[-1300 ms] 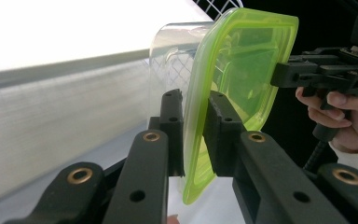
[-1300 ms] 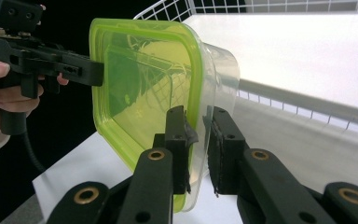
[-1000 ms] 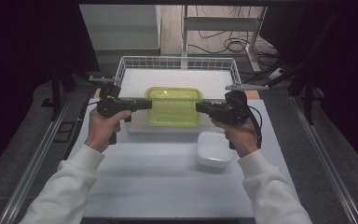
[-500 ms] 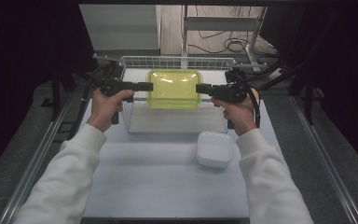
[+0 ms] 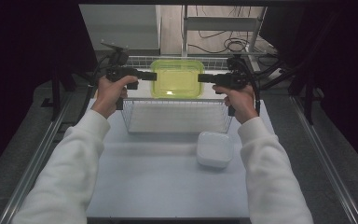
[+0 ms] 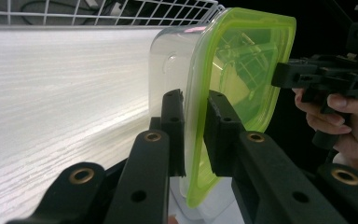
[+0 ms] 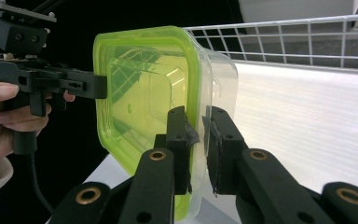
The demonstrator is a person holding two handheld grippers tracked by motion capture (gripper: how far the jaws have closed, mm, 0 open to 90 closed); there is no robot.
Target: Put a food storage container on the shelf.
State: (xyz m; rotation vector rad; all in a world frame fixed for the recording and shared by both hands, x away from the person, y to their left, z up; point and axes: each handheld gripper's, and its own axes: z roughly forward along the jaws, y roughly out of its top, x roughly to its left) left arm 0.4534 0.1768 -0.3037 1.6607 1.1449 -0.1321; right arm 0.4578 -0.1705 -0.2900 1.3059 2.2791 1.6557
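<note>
Green-lidded container (image 5: 176,78), upper centre of frame, hangs above wire basket (image 5: 177,116); left gripper (image 5: 150,75) and right gripper (image 5: 204,78) each clamp an opposite rim edge, keeping it level for transfer

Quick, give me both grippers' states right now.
Left gripper: closed on the left rim of the green-lidded container.
Right gripper: closed on the same container's right rim.

White long sleeves (image 5: 74,163) on both forearms, black pistol-grip left gripper (image 5: 151,75) and right gripper (image 5: 203,78), blocky black jaws with brass-ringed screw holes, black cables (image 5: 91,88) trailing behind
</note>
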